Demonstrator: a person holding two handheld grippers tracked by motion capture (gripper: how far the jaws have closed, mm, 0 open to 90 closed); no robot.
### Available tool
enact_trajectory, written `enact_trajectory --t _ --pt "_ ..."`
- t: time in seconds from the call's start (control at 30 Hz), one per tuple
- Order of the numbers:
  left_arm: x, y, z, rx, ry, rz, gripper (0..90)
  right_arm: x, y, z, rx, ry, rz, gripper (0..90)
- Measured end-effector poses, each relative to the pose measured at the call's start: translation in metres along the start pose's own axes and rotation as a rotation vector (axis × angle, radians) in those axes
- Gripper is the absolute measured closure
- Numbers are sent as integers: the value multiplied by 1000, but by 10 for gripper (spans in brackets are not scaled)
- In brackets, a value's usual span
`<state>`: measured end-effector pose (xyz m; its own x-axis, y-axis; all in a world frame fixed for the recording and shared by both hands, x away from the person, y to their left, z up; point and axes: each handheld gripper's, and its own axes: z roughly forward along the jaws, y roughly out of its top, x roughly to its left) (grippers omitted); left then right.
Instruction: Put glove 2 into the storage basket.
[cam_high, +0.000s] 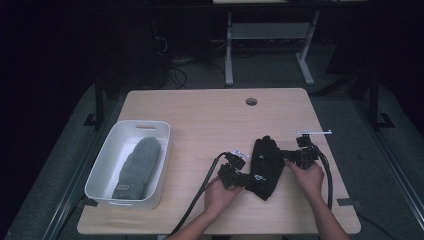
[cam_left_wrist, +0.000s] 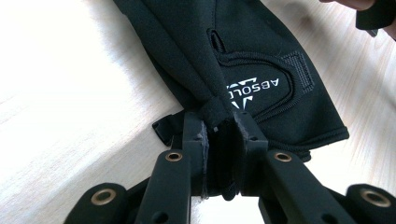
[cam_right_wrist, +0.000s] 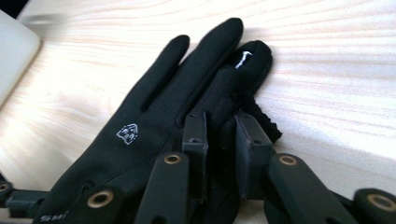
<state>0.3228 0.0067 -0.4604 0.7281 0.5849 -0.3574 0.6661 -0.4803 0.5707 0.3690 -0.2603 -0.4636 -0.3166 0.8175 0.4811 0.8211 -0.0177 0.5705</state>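
Black glove (cam_high: 266, 167) flat on the wooden table (cam_high: 210, 120), lower right of the high view. Pinched at the cuff edge by left gripper (cam_left_wrist: 219, 126), at the finger side by right gripper (cam_right_wrist: 219, 123); apparently for a two-point lift towards the white bin (cam_high: 107, 165) holding a grey beanie (cam_high: 137, 167).

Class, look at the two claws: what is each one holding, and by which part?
Both hold the black fabric glove. The left claw pinches a fold at its cuff end, by the logo; the right claw pinches its edge near the fingers.
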Motion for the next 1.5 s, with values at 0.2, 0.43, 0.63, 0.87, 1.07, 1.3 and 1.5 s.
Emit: enact_trajectory --t 0.2,0.43,0.63,0.87,1.07,1.3,1.5 --pt "1 -3 -6 -17 -7 -15 792 3 0 -4 -19 55 24 788" --pt "5 -7 -22 -26 -5 -18 795 14 3 -5 -38 110 33 793" --pt "5 -8 -36 -50 -6 -12 795 23 7 -8 -40 137 26 793" --pt "4 -7 -54 -85 -11 -6 795 36 18 -15 -52 169 8 794" --pt "4 -6 -68 -109 -10 0 795 47 27 -19 -59 199 -7 794" --pt "4 -5 -83 -128 -3 12 796 57 36 -20 -71 236 -5 795" --pt "5 -4 -95 -142 5 18 796 66 44 -20 -72 250 -14 795"
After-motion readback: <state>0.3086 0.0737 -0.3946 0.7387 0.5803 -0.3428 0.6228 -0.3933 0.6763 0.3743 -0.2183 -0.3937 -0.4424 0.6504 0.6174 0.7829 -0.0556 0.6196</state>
